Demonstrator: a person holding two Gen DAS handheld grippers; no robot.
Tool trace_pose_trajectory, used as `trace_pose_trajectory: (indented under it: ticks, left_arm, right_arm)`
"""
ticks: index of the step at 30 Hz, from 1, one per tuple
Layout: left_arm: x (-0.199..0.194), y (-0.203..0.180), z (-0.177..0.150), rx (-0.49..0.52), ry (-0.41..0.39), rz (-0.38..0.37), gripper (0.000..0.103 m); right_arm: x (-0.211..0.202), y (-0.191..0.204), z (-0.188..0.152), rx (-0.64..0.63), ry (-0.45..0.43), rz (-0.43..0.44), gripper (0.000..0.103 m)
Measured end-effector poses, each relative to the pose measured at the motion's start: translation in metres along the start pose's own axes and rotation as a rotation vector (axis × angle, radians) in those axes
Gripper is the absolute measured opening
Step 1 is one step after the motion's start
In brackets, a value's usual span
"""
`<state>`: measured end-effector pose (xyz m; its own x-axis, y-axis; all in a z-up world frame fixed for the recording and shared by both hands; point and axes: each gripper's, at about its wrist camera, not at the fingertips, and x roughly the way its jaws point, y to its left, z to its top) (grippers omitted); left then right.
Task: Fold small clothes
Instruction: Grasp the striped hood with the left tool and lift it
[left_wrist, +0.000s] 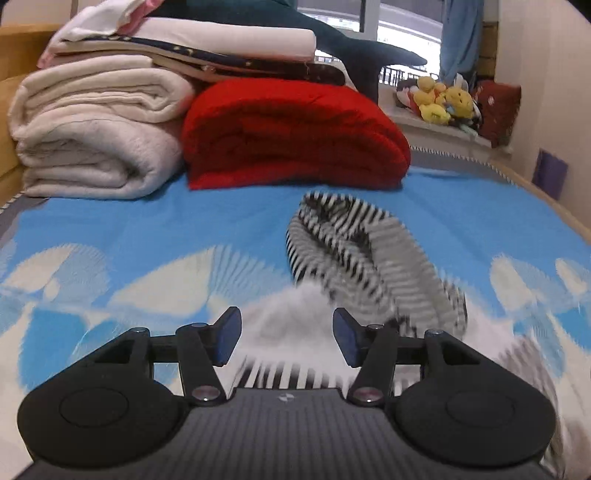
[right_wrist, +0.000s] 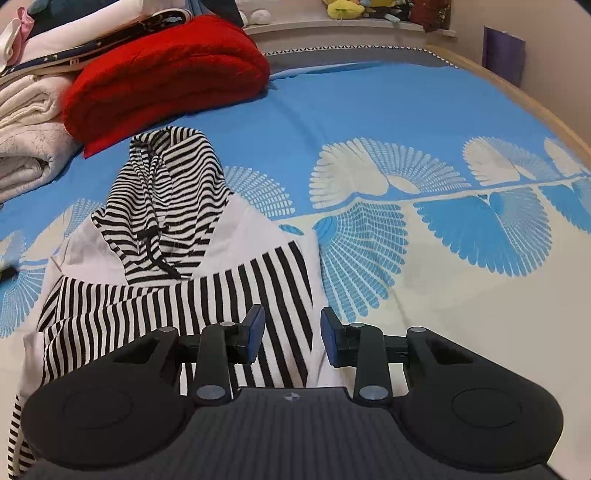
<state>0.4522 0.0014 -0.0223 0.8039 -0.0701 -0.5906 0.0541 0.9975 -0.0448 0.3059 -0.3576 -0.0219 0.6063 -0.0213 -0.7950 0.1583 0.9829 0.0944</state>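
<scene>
Right wrist view looks down on a black-and-white striped hoodie (right_wrist: 177, 258) lying on a bed (right_wrist: 406, 122) covered with a blue sheet printed with pale fan shapes. The hood points toward a folded red blanket (right_wrist: 162, 74), and a striped panel is folded across the white body. The right tool (right_wrist: 292, 334) hangs over the hoodie's near edge with its blue pads spread and nothing pinched between them.

Left wrist view is blurred, yet the left tool (left_wrist: 287, 338) is clearly spread, with no cloth between its pads; the hoodie (left_wrist: 347, 251) lies just ahead of it on the bed. Beyond sit the red blanket (left_wrist: 295, 136) and a stack of cream blankets (left_wrist: 96, 136), touching side by side.
</scene>
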Motion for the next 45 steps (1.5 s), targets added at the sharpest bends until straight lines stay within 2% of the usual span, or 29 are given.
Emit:
trace_pose_trajectory:
  ticks: [2, 4, 7, 9, 11, 14, 17, 22, 24, 25, 26, 27, 30, 32, 35, 37, 38, 41, 42, 44, 45]
  left_arm:
    - [0.037, 0.0, 0.026, -0.042, 0.036, 0.003, 0.053]
    - [0.08, -0.003, 0.051, -0.059, 0.063, -0.005, 0.036]
    - [0.141, -0.003, 0.073, -0.069, 0.103, 0.003, 0.025]
    - [0.184, -0.001, 0.083, -0.076, 0.146, 0.002, 0.024]
    - [0.222, 0.004, 0.091, -0.112, 0.2, 0.0, 0.024]
    - [0.264, 0.007, 0.102, -0.15, 0.207, 0.007, 0.028]
    - [0.299, 0.008, 0.111, -0.189, 0.24, -0.04, 0.041]
    - [0.34, 0.002, 0.115, -0.186, 0.296, -0.003, 0.042]
    - [0.348, -0.001, 0.118, -0.162, 0.295, 0.019, 0.042]
    - [0.35, -0.003, 0.12, -0.149, 0.291, 0.019, 0.035]
    - [0.35, -0.004, 0.121, -0.142, 0.29, 0.011, 0.023]
    - [0.347, -0.006, 0.122, -0.135, 0.286, -0.008, 0.006]
    - [0.316, -0.016, 0.129, -0.068, 0.203, -0.06, 0.006]
    - [0.281, -0.024, 0.131, 0.017, 0.141, -0.113, 0.006]
    - [0.197, -0.034, 0.113, 0.173, 0.037, -0.26, 0.005]
    - [0.122, -0.039, 0.079, 0.345, -0.025, -0.354, 0.005]
    - [0.089, -0.039, 0.06, 0.395, -0.031, -0.4, 0.005]
    - [-0.013, -0.026, -0.017, 0.518, 0.012, -0.548, 0.006]
    - [-0.043, -0.019, -0.043, 0.532, 0.069, -0.596, 0.006]
    - [-0.089, -0.009, -0.092, 0.574, 0.231, -0.662, 0.011]
    - [-0.106, -0.005, -0.111, 0.59, 0.289, -0.663, 0.022]
  right_arm:
    - [0.003, -0.002, 0.003, 0.001, 0.001, -0.003, 0.035]
    - [0.008, -0.006, 0.007, 0.011, 0.009, -0.002, 0.035]
    - [0.013, -0.009, 0.012, 0.024, 0.009, -0.002, 0.035]
    - [0.014, -0.012, 0.015, 0.035, 0.005, -0.002, 0.034]
    - [0.017, -0.015, 0.018, 0.057, 0.003, -0.002, 0.025]
    - [0.021, -0.02, 0.021, 0.074, -0.001, -0.014, 0.019]
    - [0.027, -0.026, 0.021, 0.08, 0.008, -0.036, 0.019]
    - [0.034, -0.035, 0.022, 0.12, 0.024, -0.055, 0.019]
    - [0.035, -0.036, 0.023, 0.122, 0.019, -0.065, 0.019]
    - [0.035, -0.037, 0.023, 0.125, 0.018, -0.07, 0.019]
    - [0.035, -0.039, 0.023, 0.132, 0.018, -0.075, 0.019]
    - [0.035, -0.04, 0.023, 0.139, 0.018, -0.077, 0.019]
    - [0.031, -0.043, 0.024, 0.147, 0.006, -0.082, 0.019]
    - [0.026, -0.043, 0.025, 0.153, -0.01, -0.081, 0.019]
    - [0.018, -0.047, 0.027, 0.17, -0.031, -0.074, 0.019]
    - [0.011, -0.052, 0.027, 0.193, -0.047, -0.069, 0.019]
    - [0.007, -0.055, 0.027, 0.204, -0.056, -0.064, 0.019]
    - [-0.007, -0.059, 0.026, 0.232, -0.093, -0.048, 0.019]
    - [-0.01, -0.059, 0.025, 0.237, -0.099, -0.041, 0.019]
    - [-0.015, -0.059, 0.022, 0.257, -0.102, -0.011, 0.02]
    - [-0.017, -0.058, 0.02, 0.268, -0.1, 0.006, 0.02]
